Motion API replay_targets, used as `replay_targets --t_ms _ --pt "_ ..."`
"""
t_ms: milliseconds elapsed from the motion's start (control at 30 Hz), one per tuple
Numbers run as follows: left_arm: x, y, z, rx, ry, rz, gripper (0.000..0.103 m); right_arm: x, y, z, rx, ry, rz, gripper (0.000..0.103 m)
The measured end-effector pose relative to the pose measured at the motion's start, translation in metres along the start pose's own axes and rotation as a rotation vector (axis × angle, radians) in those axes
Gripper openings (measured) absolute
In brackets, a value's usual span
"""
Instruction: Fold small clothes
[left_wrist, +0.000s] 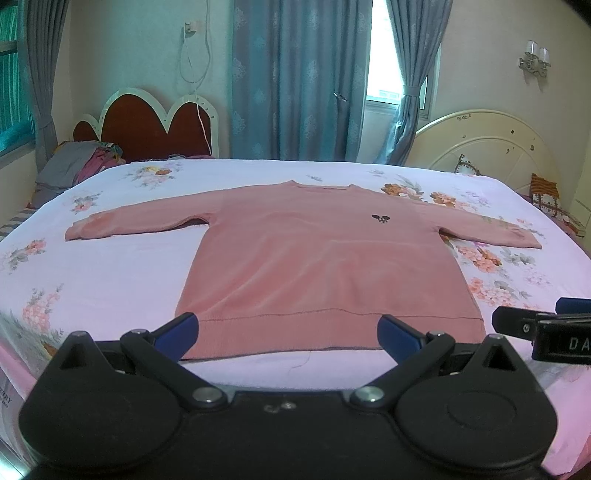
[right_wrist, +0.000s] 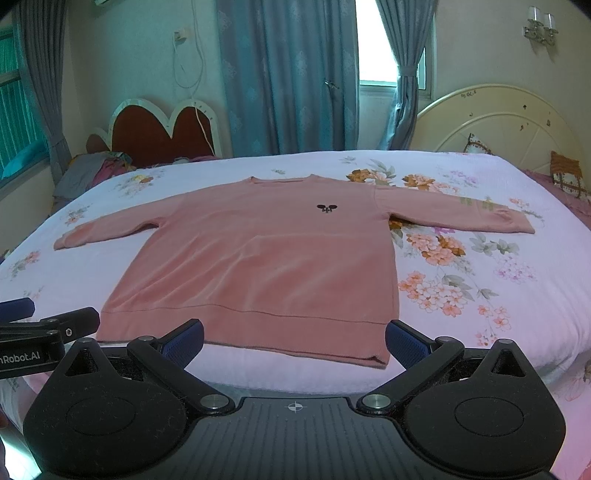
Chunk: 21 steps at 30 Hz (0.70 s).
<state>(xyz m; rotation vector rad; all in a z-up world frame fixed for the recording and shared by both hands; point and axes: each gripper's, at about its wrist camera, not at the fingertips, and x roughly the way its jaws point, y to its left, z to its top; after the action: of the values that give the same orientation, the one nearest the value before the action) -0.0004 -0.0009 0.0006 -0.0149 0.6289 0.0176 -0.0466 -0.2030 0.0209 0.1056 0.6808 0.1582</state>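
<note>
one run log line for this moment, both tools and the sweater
stage: pre-grasp | pink sweater: flat on bed, sleeves spread, unfolded | left tool: open, near hem | right tool: open, near hem

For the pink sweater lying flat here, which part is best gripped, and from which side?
Probably the ribbed hem corners of the pink sweater, approached from the near bed edge: the hem lies flat just ahead of the open left gripper and open right gripper.
</note>
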Motion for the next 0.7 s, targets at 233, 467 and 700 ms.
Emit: replay_targets --t_ms 233,467,700 --pt "-0.0002 0.0003 -0.0001 0.000 0.001 0.000 0.103 -0.0001 -0.0007 0.0006 -0.002 -0.001 0.000 0.103" --pt "-0.0002 -0.0002 -0.0006 0.001 0.001 -0.001 0.103 -0.0009 -0.0015 0.0011 0.001 0.000 0.000 0.103" --pt "-0.0012 -0.0015 -0.0004 0.006 -0.001 0.002 0.103 -0.0012 -0.0024 0.0019 0.004 0.000 -0.001 0.103"
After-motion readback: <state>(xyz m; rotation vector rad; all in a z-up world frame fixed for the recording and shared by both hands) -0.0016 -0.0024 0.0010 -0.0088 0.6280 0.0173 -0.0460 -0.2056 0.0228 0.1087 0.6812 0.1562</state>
